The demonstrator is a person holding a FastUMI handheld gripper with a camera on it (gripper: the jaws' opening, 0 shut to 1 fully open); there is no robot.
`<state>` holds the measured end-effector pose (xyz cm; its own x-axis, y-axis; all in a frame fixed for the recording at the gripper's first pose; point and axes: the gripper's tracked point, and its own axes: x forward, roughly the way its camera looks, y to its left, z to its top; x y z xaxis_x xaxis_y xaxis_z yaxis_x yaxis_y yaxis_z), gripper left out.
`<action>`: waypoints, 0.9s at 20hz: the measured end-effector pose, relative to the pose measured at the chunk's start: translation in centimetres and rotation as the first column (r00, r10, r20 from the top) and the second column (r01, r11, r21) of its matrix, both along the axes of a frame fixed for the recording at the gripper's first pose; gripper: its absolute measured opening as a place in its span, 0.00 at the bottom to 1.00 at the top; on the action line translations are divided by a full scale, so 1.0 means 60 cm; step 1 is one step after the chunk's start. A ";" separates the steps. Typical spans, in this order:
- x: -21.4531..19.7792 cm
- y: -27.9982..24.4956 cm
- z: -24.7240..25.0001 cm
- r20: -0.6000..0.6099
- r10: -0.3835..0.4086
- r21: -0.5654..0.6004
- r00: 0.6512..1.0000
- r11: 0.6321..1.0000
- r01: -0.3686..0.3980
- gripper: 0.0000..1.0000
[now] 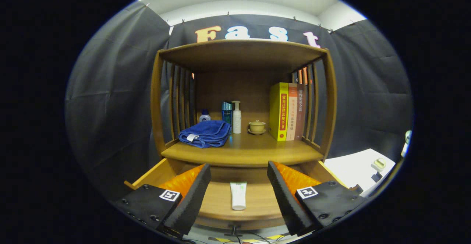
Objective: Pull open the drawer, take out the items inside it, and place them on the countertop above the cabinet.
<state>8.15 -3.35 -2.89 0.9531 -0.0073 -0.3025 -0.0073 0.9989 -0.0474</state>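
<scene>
Open drawer (220, 203): tube (238, 196) between spread tool (239, 188) fingers.

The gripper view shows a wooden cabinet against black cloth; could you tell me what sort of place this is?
Probably a staged recording booth, not a home: black cloth wall surrounds a wooden cabinet, with cables on the floor. The open gripper hovers over the open drawer holding a tube.

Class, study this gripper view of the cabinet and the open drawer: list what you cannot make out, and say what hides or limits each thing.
- Drawer: its side parts lie behind the open gripper fingers, so anything beside the white tube is hidden.
- Small bottle: lower part behind the blue towel.
- Teal bottle: partly behind the pump bottle.
- Third book: too dim to judge.
</scene>
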 end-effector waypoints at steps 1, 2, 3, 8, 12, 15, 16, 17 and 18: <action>0.029 -0.005 0.002 -0.034 0.005 -0.028 0.999 1.000 -0.006 0.99; 0.059 -0.009 -0.004 -0.076 0.012 -0.054 0.997 0.998 -0.016 0.99; 0.081 -0.013 -0.023 -0.144 0.009 -0.069 0.990 0.997 -0.019 0.99; 0.112 0.004 -0.171 -0.478 0.019 -0.003 0.878 1.000 -0.023 0.99; 0.104 0.005 -0.265 -0.634 -0.008 -0.010 0.774 1.000 0.002 0.99; 0.086 0.006 -0.323 -0.717 0.002 0.028 0.697 0.999 0.027 0.99; 0.080 0.005 -0.335 -0.737 0.004 0.028 0.676 0.999 0.024 0.99; 0.076 0.003 -0.347 -0.756 0.004 0.019 0.655 1.000 0.016 0.99; 0.074 0.002 -0.359 -0.773 -0.006 0.002 0.634 1.000 0.011 0.99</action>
<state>12.58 -3.24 -24.45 0.3704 -0.0097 -0.9288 -0.0303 0.9993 -0.0225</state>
